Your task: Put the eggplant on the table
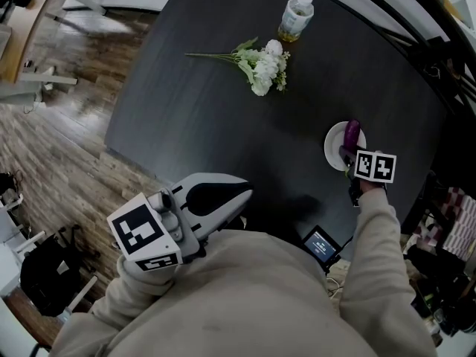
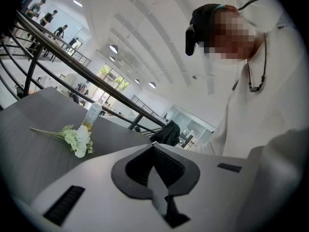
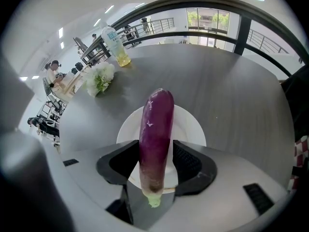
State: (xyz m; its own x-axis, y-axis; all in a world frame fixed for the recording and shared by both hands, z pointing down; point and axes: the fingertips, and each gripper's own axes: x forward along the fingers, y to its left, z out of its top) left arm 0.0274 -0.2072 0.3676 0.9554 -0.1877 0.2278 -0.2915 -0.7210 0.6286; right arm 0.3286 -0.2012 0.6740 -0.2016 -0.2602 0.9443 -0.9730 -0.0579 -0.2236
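Note:
A long purple eggplant (image 3: 157,129) stands between the jaws of my right gripper (image 3: 156,151), stem end towards the camera. The pads sit against its sides, so the gripper is shut on it. It hangs over a small white plate (image 3: 190,124) on the dark table (image 3: 231,95). In the head view the eggplant (image 1: 352,131) pokes out past my right gripper (image 1: 348,155) above the plate (image 1: 333,143), near the table's right edge. My left gripper (image 1: 242,194) is held close to my body at the table's near edge, and its jaws (image 2: 153,145) meet with nothing between them.
A bunch of white flowers (image 1: 262,64) lies mid-table, with a plastic bottle of yellow liquid (image 1: 295,17) behind it. A small lit screen (image 1: 321,245) sits below the table's edge by my right sleeve. Wooden floor (image 1: 59,147) lies to the left and clutter at the right.

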